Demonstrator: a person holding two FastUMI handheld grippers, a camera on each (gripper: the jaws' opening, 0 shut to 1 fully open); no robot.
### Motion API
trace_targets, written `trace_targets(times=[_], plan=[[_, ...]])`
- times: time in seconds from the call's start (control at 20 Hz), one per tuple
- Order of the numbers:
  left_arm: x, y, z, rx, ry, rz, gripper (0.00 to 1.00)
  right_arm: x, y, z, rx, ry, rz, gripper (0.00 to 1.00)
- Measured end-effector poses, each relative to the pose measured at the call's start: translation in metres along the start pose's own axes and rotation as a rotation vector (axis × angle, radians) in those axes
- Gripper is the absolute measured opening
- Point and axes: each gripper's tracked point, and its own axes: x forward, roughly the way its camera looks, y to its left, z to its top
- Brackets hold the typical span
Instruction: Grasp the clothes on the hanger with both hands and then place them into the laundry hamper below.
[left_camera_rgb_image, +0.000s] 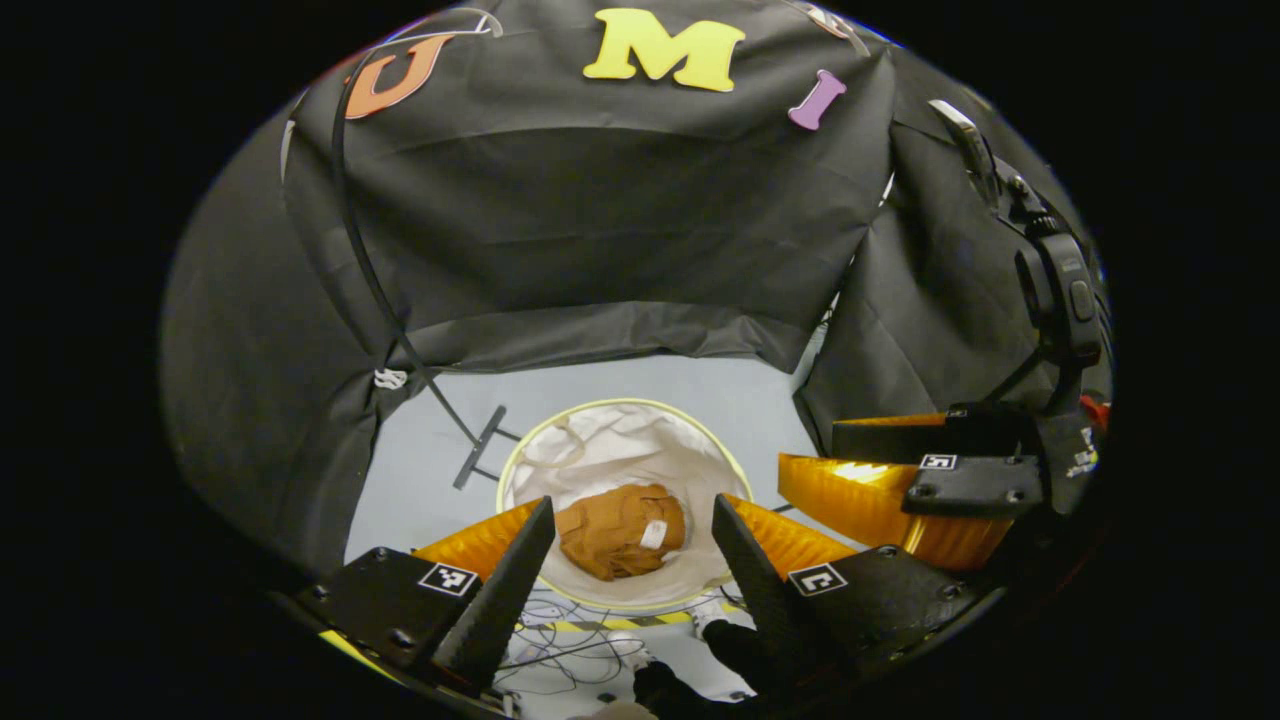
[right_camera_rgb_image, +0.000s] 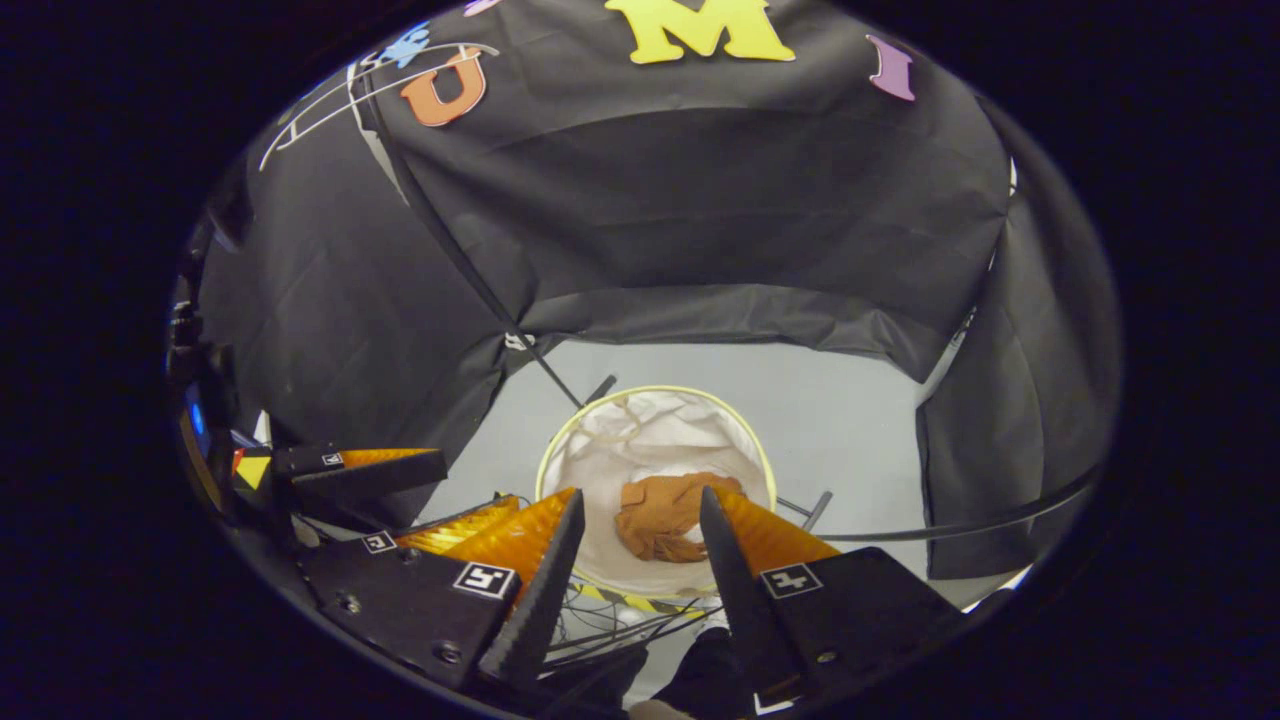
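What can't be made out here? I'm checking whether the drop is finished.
- Hamper near rim: covered by the left hand-held gripper fingers in the left gripper view; likewise in the right gripper view.
- Garment: bunched up, so its type is unclear; its white tag is too small to read.
- Hanger: only thin white wire at the top edge in both views, cut off.
- Cables below the hamper: tangled, partly hidden.

The left gripper (left_camera_rgb_image: 632, 580) has two wedge-shaped fingers (left_camera_rgb_image: 505, 590) on flat black mounts with small screws, each mount carrying a square black-and-white marker. Ribbed orange panels sit behind the fingers. The right gripper (right_camera_rgb_image: 632, 575) has the same build, with a marker on each black mount.
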Motion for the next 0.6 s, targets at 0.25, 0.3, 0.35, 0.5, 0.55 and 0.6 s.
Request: trace_targets(times=[0.25, 0.3, 0.35, 0.5, 0.55, 0.6], plan=[[-0.016, 0.010, 0.017, 0.007, -0.073, 0.040, 0.97, -0.029, -0.002, 0.017, -0.032, -0.089, -0.032, 0.76], [-0.025, 0.011, 0.028, 0.021, -0.101, 0.054, 0.97, -0.042, -0.001, 0.026, -0.044, -0.128, -0.043, 0.76], [-0.038, 0.015, 0.038, 0.035, -0.134, 0.067, 0.97, -0.057, 0.000, 0.037, -0.060, -0.173, -0.056, 0.76], [-0.091, 0.026, 0.070, 0.053, -0.288, 0.096, 0.97, -0.112, 0.007, 0.072, -0.098, -0.352, -0.099, 0.76], [-0.111, 0.033, 0.082, 0.063, -0.343, 0.109, 0.97, -0.134, 0.010, 0.085, -0.102, -0.420, -0.111, 0.76], [-0.131, 0.036, 0.096, 0.072, -0.396, 0.124, 0.97, -0.155, 0.015, 0.096, -0.104, -0.486, -0.122, 0.76]])
